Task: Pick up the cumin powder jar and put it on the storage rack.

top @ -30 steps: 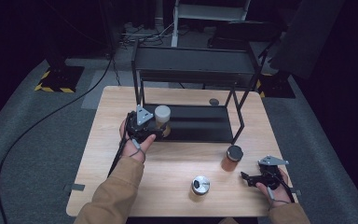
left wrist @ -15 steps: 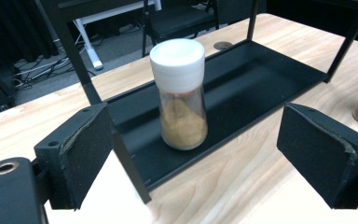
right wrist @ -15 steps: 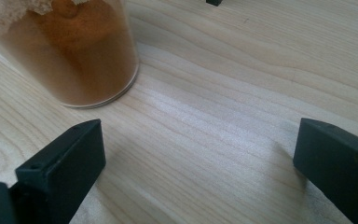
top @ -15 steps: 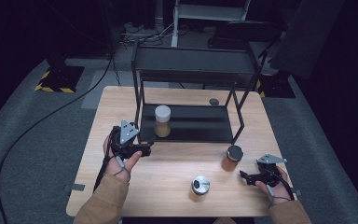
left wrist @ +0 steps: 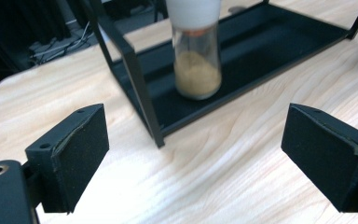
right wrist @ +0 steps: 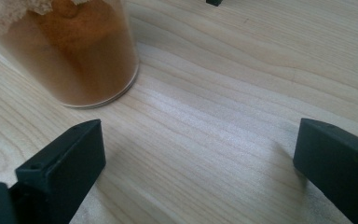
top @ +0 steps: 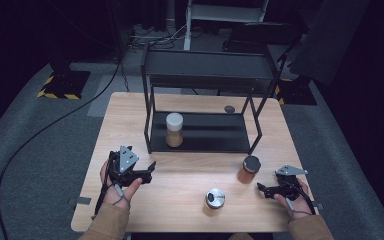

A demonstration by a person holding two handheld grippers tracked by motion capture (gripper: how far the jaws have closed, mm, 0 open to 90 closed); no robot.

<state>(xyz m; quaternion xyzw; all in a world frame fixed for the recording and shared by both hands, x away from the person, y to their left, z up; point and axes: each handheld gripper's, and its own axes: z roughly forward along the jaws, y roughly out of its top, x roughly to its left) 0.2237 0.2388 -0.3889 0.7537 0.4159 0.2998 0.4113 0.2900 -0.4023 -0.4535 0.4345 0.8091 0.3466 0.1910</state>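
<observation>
White-capped jar [left wrist: 196, 51]: cap cut off at the frame's top; stands on the black rack's [top: 200, 132] lower shelf, behind a rack post. Left tool [top: 147, 172]: released, empty, over the table [top: 190, 165]. Right tool [top: 262, 189]: released, empty, near the orange-filled jar [top: 248, 169]. Silver-lidded jar [top: 214, 198] stands between them.
</observation>
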